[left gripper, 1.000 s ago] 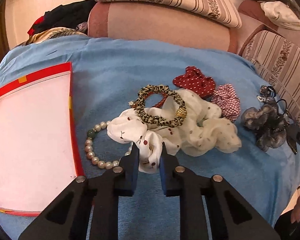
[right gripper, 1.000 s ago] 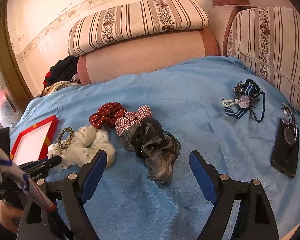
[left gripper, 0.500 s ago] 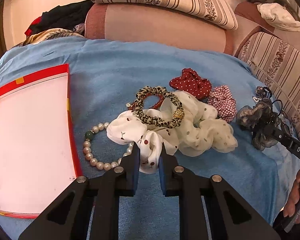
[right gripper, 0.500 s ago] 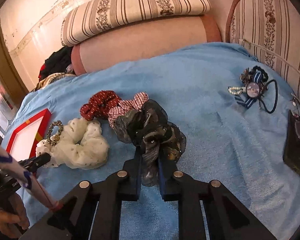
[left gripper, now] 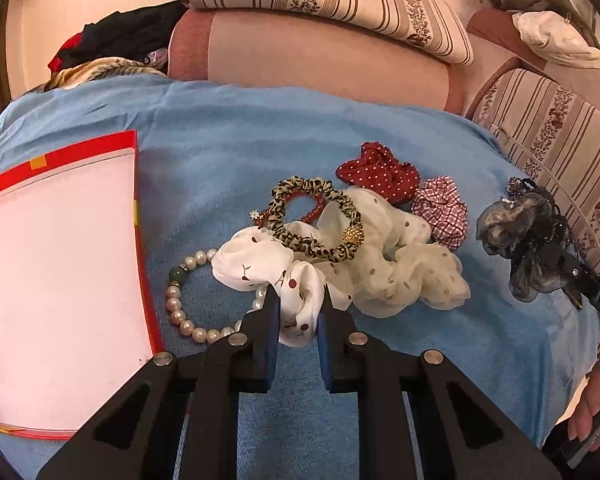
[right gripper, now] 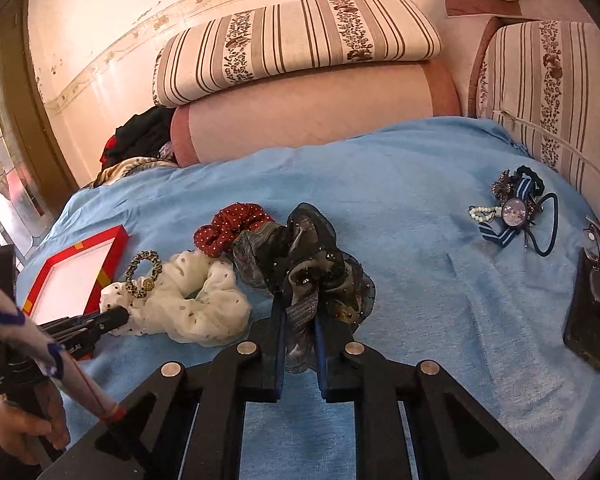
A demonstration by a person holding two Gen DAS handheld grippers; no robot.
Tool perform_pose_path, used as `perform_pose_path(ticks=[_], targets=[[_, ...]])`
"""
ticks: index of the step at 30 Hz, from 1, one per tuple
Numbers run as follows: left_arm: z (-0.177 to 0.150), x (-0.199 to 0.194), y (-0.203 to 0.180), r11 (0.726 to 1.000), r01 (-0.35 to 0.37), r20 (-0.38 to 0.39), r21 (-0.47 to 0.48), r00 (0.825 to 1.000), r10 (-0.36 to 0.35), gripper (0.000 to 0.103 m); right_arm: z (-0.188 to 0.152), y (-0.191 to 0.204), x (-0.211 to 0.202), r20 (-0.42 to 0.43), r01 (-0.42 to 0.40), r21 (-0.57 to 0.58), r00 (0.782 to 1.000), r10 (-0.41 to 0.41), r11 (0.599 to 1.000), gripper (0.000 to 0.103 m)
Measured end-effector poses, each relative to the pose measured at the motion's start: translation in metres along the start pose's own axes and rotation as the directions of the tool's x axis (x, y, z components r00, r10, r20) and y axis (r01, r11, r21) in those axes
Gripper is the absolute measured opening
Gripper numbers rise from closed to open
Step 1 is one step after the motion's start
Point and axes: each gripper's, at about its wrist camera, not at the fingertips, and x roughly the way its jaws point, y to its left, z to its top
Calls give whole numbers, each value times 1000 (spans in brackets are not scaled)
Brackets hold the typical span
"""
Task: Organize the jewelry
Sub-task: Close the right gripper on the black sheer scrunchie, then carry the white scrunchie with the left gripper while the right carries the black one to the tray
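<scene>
A blue blanket point(left gripper: 260, 128) covers the surface, with striped cushions point(right gripper: 296, 44) behind it. At the far left lies a shallow red-rimmed tray point(left gripper: 138, 216) with a pale bare floor. Just right of it, a pearl bracelet point(left gripper: 178, 316) with one green bead rests on the blanket, partly under a white cherry-print scrunchie point(left gripper: 256, 264). The left tongs point(left gripper: 296, 312) are pinching a fold of that scrunchie between their pads. A leopard-print hair tie point(left gripper: 300, 236) with a gold bead lies on top of it and on a cream dotted scrunchie point(left gripper: 404, 272) beside it; a red beaded band shows through the leopard loop. Behind these sit a dark red dotted scrunchie point(left gripper: 380, 172) and, touching it, a red checked scrunchie point(left gripper: 442, 208).

Further right, the right tongs point(right gripper: 298, 328) are pressed together on a dark sheer grey scrunchie point(right gripper: 312, 264), gripping its near edge; whether it is lifted off the blanket cannot be told. Well apart to the right lies a small heap of a blue striped bow, a black elastic and a pale bead bracelet point(right gripper: 512, 216). At the far right, eyeglasses rest on a black phone point(right gripper: 588, 324).
</scene>
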Motion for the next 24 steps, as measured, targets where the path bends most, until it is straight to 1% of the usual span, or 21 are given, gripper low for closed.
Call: perform_pose_path(ticks=[2,6,9,14,18,24], targets=[[1,-3,0,1000,2,10,-3,1000,-2,16,0,1,-1,4,-3,-1,1000,3,1000,13],[4,-20,-4,1000,4,75,14,997,-5,16,1,3,-4,18,-22,-8,1000,22,1000,13],[7,-35,-5,1000,16,128,24,992,-19,16,1,7,-8,37,-36,-24,999,37,999,13],[10,-52,-9,998,36,194,49,980,-45,16,2,12,-14,67,-65,-31,995,67,997,13],[12,-56,-13,997,26,212,69,976,-40,16,2,18,-18,82,-102,-35,991,105,994,13],[12,-58,-10,998,11,219,63,976,-25,16,1,28,-18,87,-130,-51,987,134,990,13]])
